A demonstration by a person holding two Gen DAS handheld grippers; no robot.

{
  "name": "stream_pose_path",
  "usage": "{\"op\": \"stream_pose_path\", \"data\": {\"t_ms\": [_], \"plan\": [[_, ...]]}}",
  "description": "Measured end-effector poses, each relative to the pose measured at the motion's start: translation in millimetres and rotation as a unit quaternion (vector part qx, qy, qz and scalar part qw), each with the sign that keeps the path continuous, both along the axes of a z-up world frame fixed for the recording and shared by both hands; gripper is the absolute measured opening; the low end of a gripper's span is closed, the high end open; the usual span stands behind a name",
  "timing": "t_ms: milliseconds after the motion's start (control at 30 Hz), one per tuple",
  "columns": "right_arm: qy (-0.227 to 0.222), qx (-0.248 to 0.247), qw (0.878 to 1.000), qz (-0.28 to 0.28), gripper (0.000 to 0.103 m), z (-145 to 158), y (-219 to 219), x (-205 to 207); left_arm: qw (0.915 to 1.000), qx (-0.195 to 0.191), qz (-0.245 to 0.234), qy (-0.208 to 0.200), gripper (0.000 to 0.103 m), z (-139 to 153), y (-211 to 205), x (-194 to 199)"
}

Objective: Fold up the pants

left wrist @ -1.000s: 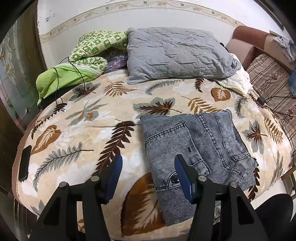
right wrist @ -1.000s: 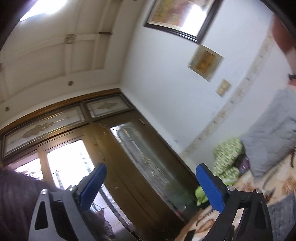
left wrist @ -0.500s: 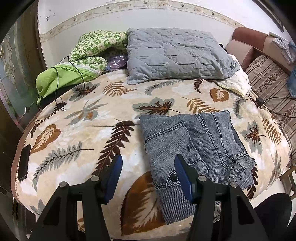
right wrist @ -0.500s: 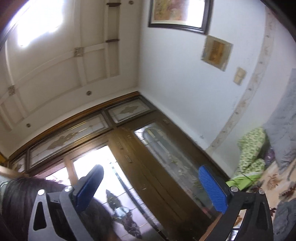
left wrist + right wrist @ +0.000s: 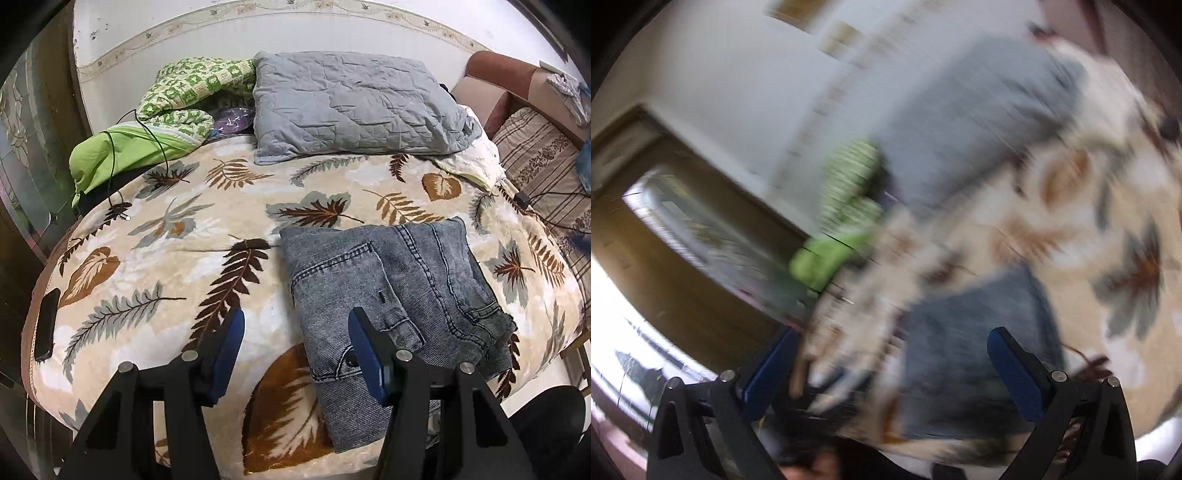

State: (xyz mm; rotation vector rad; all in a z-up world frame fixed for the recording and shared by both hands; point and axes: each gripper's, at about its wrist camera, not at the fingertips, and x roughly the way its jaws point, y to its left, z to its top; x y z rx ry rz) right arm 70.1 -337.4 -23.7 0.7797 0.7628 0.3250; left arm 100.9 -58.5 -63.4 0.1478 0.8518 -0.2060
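**On the bed, folded jeans with both grippers held clear**

On the leaf-patterned blanket (image 5: 177,236) covering the bed, a pair of grey-blue denim pants (image 5: 391,284) lies folded into a compact stack on the right half, close to the near edge. Judging by that shape, the folding looks nearly or fully done.

The left hand-held gripper (image 5: 295,350) hangs above the blanket with its blue fingers spread wide, holding nothing; the right finger sits over the near left part of the pants. The right hand-held gripper (image 5: 890,369) is also spread wide and empty. Its view is heavily smeared by motion, showing the pants (image 5: 975,350) only as a blurred blue patch ahead.

Risks from here: the stack sits near the bed edge, so a nudge from either gripper could slide it off or spring the top layer open. A pinch catching only one layer would drag the fold apart.

Around it: a grey quilted pillow (image 5: 354,107) and a green patterned bundle (image 5: 177,103) at the far side, a black cable (image 5: 147,129) trailing over the green cloth, a dark phone (image 5: 47,325) at the left edge, and a striped sofa (image 5: 543,162) to the right. None crowd the pants.
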Motion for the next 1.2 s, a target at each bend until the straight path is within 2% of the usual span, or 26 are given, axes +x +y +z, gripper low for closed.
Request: {"op": "stream_pose_path", "data": {"t_ms": [133,267,333,400,533,767,933,1067,1200], "plan": [[0.065,-0.005,0.998,-0.009,0.103,-61,-27,29,1.0,0.007,-0.002,0.003,0.059,-7,-1,7],[0.068,0.005,0.998,-0.013,0.103,-102,-43,42,0.9998,0.013,0.006,0.011,0.06,-16,2,16],[0.075,0.016,0.997,-0.019,0.103,-122,-50,45,0.9997,0.014,0.005,0.018,0.07,-21,5,21],[0.098,0.003,0.995,-0.021,0.103,-129,-51,47,0.9997,0.011,0.005,0.023,0.078,-27,10,26],[0.097,-0.011,0.995,-0.015,0.103,-129,-53,49,0.9988,-0.021,0.006,0.043,0.079,-40,25,42],[0.1,-0.018,0.995,-0.015,0.103,-125,-46,45,0.9956,-0.045,0.023,0.079,0.079,-63,49,50],[0.117,-0.031,0.993,-0.007,0.103,-132,-32,53,0.9943,-0.058,-0.008,0.089,0.079,-68,40,48],[0.128,-0.027,0.991,-0.011,0.103,-143,-31,61,0.989,-0.105,-0.009,0.104,0.079,-72,46,56],[0.121,-0.021,0.992,-0.003,0.103,-145,-33,60,0.984,-0.147,-0.012,0.1,0.079,-71,53,60]]}}
